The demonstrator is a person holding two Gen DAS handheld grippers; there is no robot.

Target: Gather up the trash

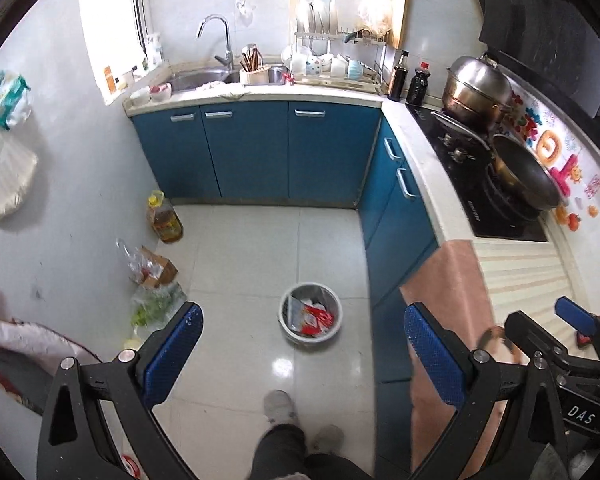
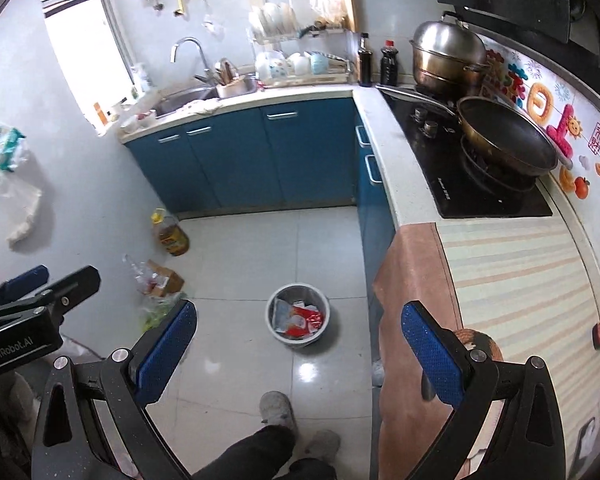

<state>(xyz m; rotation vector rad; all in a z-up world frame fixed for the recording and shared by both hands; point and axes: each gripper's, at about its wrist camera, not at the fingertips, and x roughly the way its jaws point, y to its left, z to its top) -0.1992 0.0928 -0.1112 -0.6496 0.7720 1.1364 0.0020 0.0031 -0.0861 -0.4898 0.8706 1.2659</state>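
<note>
A: Start close; how do the tongs stand?

B: The left gripper (image 1: 302, 354) is spread wide, its blue pads far apart with only floor between them; it holds nothing; the right gripper (image 2: 298, 346) is spread just as wide and is empty too; each shows at the edge of the other's view, side by side.

A: And below them?

B: A person's dark trouser legs and two grey slippers (image 1: 279, 405) on the pale tiled floor (image 1: 240, 248); one foot is set ahead of the other.

A: Where is the trash?

B: In the round grey bin (image 1: 311, 317), which stands on the floor just ahead of the feet, near the blue cabinets (image 1: 252, 148) on the right; red and white wrappers (image 1: 314, 318) lie inside it; from the right wrist view the same bin (image 2: 298, 315) sits between the fingers.

A: Anything along the left wall?

B: A clear bag of greens (image 1: 156, 306) nearest, then a brown cardboard box (image 1: 162, 268) with clear plastic beside it, then a yellow-capped oil bottle (image 1: 165, 220) by the cabinet corner.

A: And the right side?

B: A counter under a striped cloth (image 2: 516, 280) with a pink edge hanging down; past it a black hob carrying a dark wok (image 2: 508, 136); behind that a steel steamer pot (image 2: 448, 54).

A: Farthest back?

B: Two dark sauce bottles (image 1: 408, 80) in the corner; a dish rack (image 1: 336, 60) of white bowls; the sink (image 1: 204, 78) with its curved tap.
</note>
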